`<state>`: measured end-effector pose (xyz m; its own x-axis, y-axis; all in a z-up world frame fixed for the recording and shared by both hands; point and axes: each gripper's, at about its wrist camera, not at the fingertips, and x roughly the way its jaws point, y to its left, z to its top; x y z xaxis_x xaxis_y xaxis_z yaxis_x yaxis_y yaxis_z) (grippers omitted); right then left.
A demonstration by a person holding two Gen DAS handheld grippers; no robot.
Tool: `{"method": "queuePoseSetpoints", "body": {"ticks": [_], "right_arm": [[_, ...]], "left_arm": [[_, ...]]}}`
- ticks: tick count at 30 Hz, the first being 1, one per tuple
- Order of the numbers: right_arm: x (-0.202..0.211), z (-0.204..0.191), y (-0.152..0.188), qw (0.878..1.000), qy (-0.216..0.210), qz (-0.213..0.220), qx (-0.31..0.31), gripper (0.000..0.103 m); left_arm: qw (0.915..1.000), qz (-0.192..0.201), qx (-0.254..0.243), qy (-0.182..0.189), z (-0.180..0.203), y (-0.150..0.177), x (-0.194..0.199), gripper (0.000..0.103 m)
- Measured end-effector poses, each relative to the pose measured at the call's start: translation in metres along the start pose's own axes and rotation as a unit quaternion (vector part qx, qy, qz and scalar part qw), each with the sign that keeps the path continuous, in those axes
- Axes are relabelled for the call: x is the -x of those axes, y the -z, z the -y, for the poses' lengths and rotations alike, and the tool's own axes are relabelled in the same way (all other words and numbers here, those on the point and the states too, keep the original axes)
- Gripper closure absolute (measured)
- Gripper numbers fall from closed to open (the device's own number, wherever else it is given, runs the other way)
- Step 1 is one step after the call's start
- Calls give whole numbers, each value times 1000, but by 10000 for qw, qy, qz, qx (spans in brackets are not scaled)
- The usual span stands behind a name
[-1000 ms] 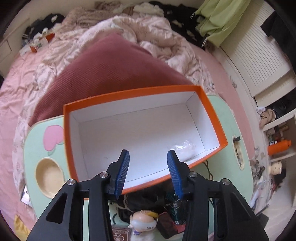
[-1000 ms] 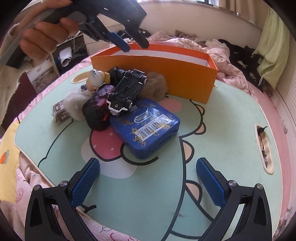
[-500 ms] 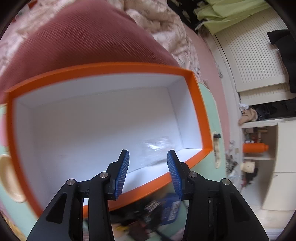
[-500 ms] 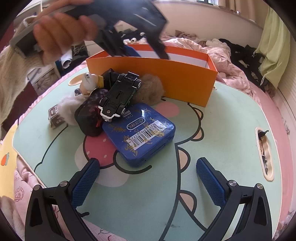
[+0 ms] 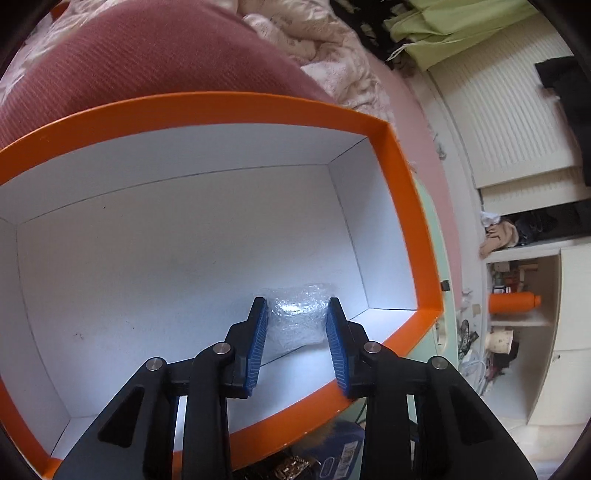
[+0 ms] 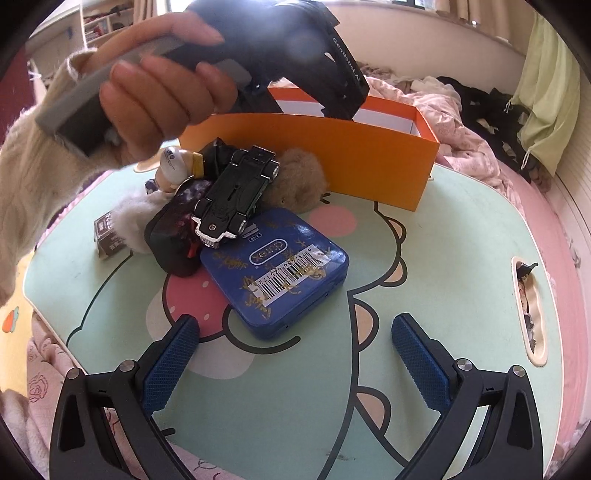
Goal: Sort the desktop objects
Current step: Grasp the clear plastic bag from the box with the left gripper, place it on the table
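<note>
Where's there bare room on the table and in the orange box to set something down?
The box floor is bare except for a clear plastic wad in its near right corner. The table is free right of the blue tin and in front of it. The pile around the toy car is crowded.

A rumpled pink bed lies behind the desk. Beside it stand a white slatted cabinet door and open shelves bearing an orange bottle. Green fabric hangs in daylight.
</note>
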<state>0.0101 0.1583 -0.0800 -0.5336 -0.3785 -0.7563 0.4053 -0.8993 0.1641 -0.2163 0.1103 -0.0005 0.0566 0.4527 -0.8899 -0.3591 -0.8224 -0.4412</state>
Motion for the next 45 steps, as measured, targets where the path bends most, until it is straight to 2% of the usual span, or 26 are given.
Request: {"method": "queuePoseSetpoints", "body": {"ticks": [2,4,7,10,12,16,18,20,23,24,25,27,30,32,39,42,45], "right_arm": [[0,0,0,10000,4,-3,-4,0],[0,0,0,10000,6,-2,-6,0],[0,0,0,10000,9,-1,-11,0],[0,0,0,10000,13,1,-15,0],[0,0,0,10000,17,3,-18,0],[0,0,0,10000,29,4,-22,0],[0,-1,0,10000,56,8,-18,0],[1,-2,0,10000,77,14,-22,0],[1,-2,0,9999,110,20,-44,0],[1,-2,0,9999,125,21,-53,0],[2,-2,1,9999,135,22,-59,0],[2,-2,1,9998,169,23,-87,0],[4,-2,3,9997,224,31,-131,0],[5,-3,4,9996,257,32,-144,0],[6,-4,4,9993,344,2,-177,0],[6,-5,2,9990,398,-49,-217,0],[4,-7,-2,9984,466,-128,-283,0]], "left_arm": [[9995,225,-14,232,-3,1,8,73],[9966,608,-20,554,-5,7,31,73],[9861,1405,-103,886,-8,30,90,73],[9760,2043,-191,728,-14,61,139,72],[9717,2335,-223,279,-20,90,159,72],[9753,2164,-46,-435,-41,130,145,72],[9752,2119,204,-605,-56,145,130,71],[9722,2199,507,-625,-68,158,117,71],[9668,2405,754,-428,-81,171,109,69],[9638,2521,781,-386,-82,174,108,61],[9616,2604,772,-404,-79,178,108,47],[9550,2843,643,-557,-74,191,114,33],[9392,3216,301,-1164,-55,211,119,29],[9335,3284,147,-1436,-46,222,116,23],[9205,3268,320,-2120,-46,257,91,23],[9123,3298,181,-2420,-44,265,85,23],[9120,3168,98,-2605,-46,270,71,23]]}}
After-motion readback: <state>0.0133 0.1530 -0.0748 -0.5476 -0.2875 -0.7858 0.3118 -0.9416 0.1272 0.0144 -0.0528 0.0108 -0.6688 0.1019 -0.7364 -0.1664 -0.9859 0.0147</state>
